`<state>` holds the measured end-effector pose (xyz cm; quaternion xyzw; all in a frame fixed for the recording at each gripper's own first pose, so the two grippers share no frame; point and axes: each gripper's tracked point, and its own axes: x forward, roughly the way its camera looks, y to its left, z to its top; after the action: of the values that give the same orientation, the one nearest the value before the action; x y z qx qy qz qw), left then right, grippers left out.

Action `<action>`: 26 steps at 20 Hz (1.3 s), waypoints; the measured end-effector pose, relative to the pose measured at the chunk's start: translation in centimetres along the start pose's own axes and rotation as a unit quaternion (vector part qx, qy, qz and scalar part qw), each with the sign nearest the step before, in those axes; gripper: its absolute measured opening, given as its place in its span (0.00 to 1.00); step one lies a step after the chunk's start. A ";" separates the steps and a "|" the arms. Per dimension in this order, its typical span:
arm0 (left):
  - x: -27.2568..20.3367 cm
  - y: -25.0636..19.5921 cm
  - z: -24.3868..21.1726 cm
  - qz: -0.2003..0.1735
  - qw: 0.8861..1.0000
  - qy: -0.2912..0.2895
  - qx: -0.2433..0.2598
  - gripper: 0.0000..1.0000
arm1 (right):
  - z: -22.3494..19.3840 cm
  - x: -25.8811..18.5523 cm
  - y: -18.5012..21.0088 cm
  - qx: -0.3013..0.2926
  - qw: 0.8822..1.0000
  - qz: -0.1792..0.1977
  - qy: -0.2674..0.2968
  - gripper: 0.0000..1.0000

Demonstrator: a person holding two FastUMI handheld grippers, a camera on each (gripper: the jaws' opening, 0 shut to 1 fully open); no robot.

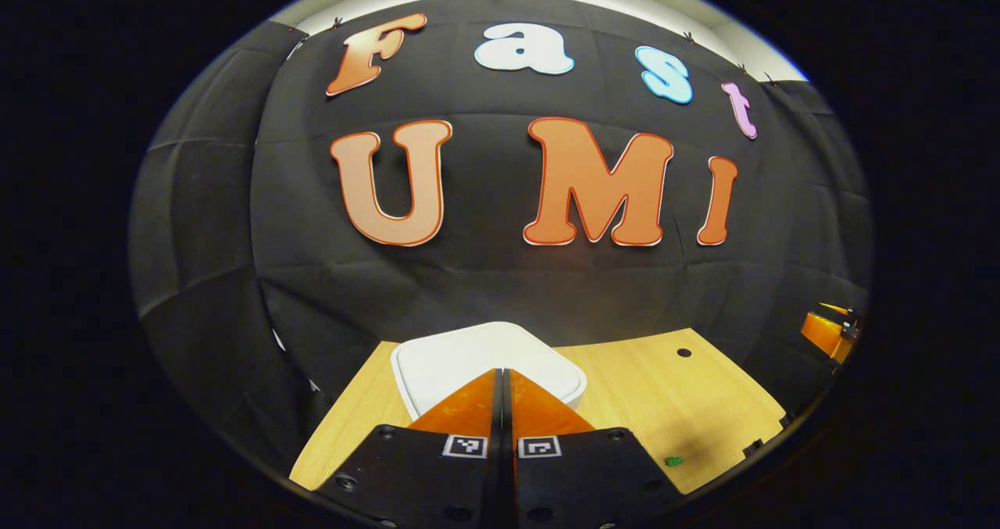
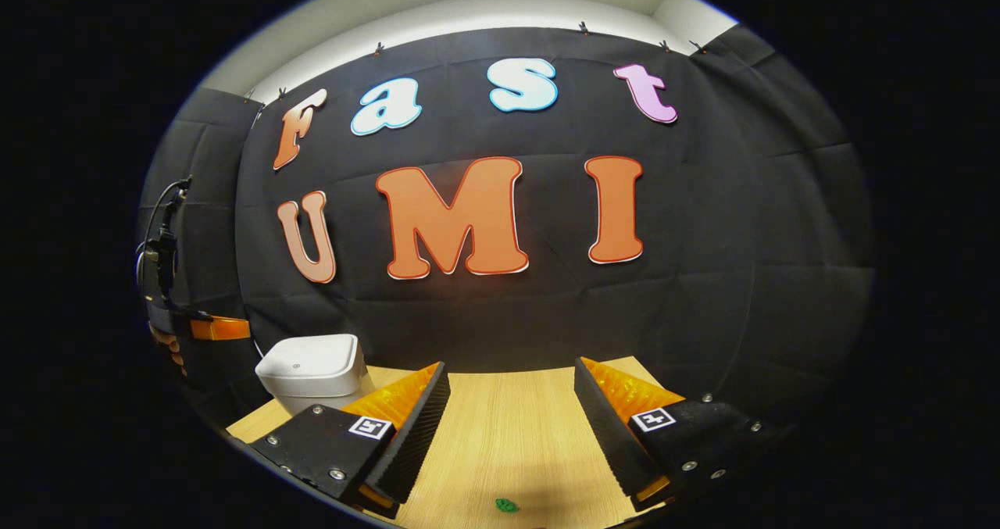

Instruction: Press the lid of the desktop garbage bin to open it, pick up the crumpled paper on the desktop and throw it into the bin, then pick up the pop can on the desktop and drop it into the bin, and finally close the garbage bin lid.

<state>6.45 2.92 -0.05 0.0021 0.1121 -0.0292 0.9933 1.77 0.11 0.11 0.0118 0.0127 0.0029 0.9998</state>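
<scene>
Left gripper (image 1: 504,380), fingers pressed together, above the closed white bin lid (image 1: 461,357).
We hold the right gripper (image 2: 512,404) spread over the wooden desktop (image 2: 508,443); garbage bin (image 2: 312,373) far left.

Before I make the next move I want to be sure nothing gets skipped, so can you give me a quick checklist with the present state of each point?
1. Bin lid shut: ok, it lies flat and closed.
2. Left gripper shut and poised above the lid: ok; contact: cannot tell.
3. Right gripper open and empty: ok.
4. Right gripper apart from the bin: ok, over bare table.
5. Crumpled paper and can located: cannot tell.
6. Small green speck on the table: cannot tell what it is.
</scene>
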 end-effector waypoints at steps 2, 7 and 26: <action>1.5 0.3 -0.5 -0.004 1.000 0.020 0.003 0.00 | -0.6 0.1 -0.5 0.006 1.000 -0.005 0.008 0.95; 5.0 -0.5 -5.3 -0.039 0.993 0.108 -0.028 0.00 | -0.4 -0.2 -1.8 0.019 1.000 -0.014 0.007 1.00; 4.3 1.5 -1.0 0.000 0.999 0.007 -0.049 0.00 | -0.6 -1.6 -2.2 0.028 0.999 -0.016 0.014 0.95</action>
<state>10.45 4.17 -1.97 -0.0466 0.1201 -0.0231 0.9914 0.17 -2.11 -0.46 0.0400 0.0271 -0.0129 0.9987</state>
